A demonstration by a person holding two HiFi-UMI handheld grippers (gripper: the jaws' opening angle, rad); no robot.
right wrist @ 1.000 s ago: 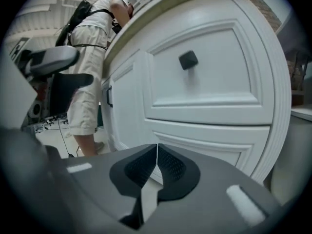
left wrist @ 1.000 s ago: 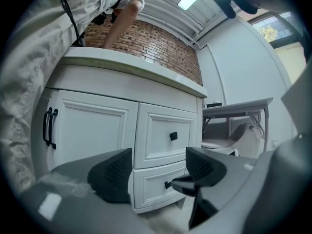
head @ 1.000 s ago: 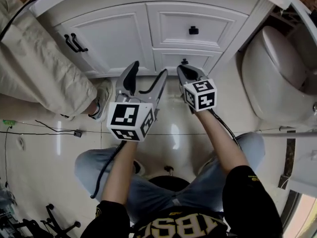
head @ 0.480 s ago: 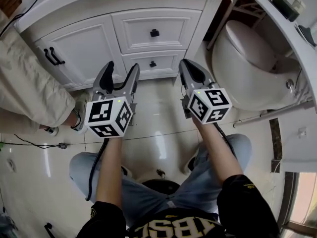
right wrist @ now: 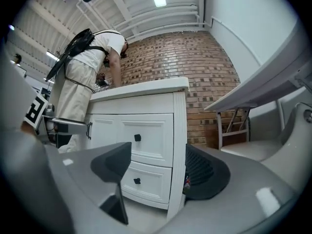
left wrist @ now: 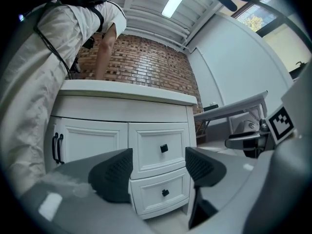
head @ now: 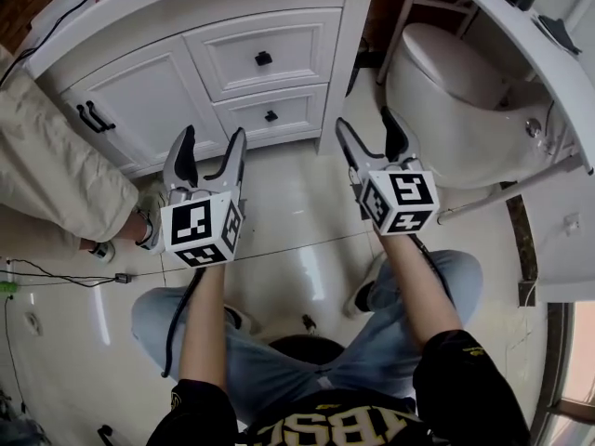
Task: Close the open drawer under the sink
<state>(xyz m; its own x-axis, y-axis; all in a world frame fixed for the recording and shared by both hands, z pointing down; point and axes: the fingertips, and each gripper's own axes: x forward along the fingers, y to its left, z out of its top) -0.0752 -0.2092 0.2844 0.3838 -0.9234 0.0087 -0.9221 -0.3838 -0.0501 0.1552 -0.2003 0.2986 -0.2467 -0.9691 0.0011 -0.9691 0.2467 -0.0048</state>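
The white vanity point(head: 346, 35) under the sink has two drawers with black knobs. The upper drawer point(head: 263, 40) and the lower drawer point(head: 279, 105) both sit flush with the front. My left gripper point(head: 212, 137) hangs open over the tiled floor, short of the cabinet and level with the lower drawer point(left wrist: 168, 182). My right gripper point(head: 365, 121) is by the vanity's right corner, its jaws opening with nothing between them. In the right gripper view the cabinet's corner post point(right wrist: 178, 145) stands between the jaws in the distance.
A white toilet point(head: 446, 91) stands right of the vanity under a white counter point(head: 548, 45). A person in beige trousers point(head: 46, 156) stands at the left beside the cabinet door point(head: 130, 100). Cables point(head: 56, 277) lie on the glossy floor.
Both grippers have drawn back from the cabinet and risen. The right gripper, shut at the lower drawer front a second ago, has swung right and its jaws have spread apart.
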